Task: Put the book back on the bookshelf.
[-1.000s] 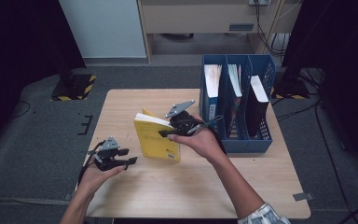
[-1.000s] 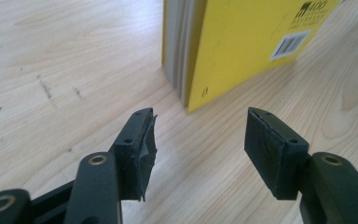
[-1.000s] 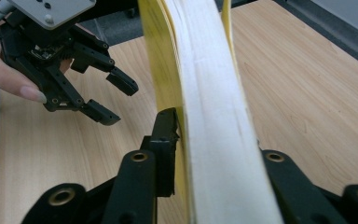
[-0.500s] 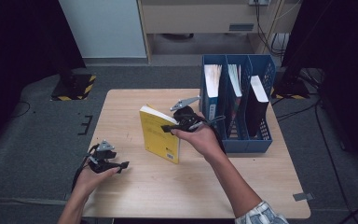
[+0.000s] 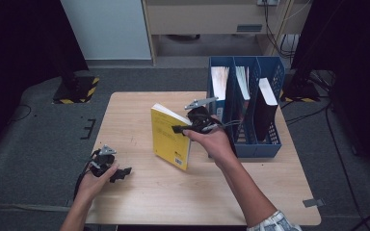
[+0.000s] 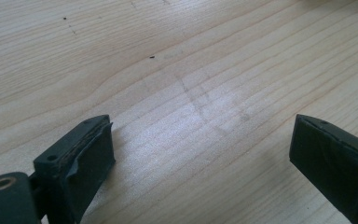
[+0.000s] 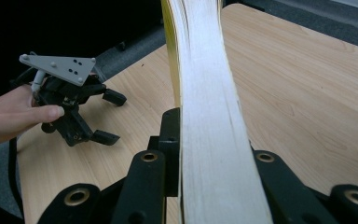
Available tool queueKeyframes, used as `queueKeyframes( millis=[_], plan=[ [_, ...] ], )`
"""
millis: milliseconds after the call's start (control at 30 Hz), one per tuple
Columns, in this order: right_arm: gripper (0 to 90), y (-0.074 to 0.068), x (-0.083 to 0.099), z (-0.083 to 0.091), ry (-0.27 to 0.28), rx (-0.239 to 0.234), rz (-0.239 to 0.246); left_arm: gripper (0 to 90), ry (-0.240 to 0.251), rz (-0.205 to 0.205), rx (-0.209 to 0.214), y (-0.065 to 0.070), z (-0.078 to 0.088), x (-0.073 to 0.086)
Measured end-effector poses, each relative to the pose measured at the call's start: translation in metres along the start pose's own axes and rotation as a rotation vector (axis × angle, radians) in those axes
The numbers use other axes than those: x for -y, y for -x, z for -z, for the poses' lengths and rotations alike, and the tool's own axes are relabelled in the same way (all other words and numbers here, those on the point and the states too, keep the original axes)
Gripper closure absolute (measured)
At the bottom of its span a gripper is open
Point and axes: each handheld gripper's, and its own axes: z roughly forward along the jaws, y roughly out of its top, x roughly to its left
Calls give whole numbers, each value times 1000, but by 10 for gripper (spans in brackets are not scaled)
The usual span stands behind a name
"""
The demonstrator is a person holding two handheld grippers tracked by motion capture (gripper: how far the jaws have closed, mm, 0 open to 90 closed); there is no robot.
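Right gripper (image 5: 185, 129) clamped on yellow paperback (image 5: 170, 137), held upright over wooden table (image 5: 135, 110), beside blue file rack (image 5: 270, 139). Left gripper (image 5: 118, 174) low on bare woodgrain, jaws just opened wide, empty.

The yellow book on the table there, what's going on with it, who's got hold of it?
A person stands at a wooden table with a gripper in each hand. The right gripper is shut on the yellow book, holding it upright beside the blue file rack, which already holds a few books. The left gripper rests low near the table's front left; its jaws have just been opening, with nothing between them.
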Motion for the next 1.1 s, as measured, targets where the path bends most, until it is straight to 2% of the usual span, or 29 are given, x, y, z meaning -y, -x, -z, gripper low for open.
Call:
queueKeyframes(
  millis=[200,300,467,733,1100],
  plan=[
    [755,1,6,15,17,14,-3,43,18,-11,-20,3,-2,2],
    [755,1,10,23,18,12,-4,43,26,-35,-38,5,-3,4],
    [755,2,17,33,26,8,-11,11,35,-49,-56,10,-6,6],
    [755,8,30,53,52,1,-34,0,88,-45,-61,12,-10,10],
    [755,15,44,75,51,20,-49,0,92,-43,-63,13,-10,10]
  ],
)
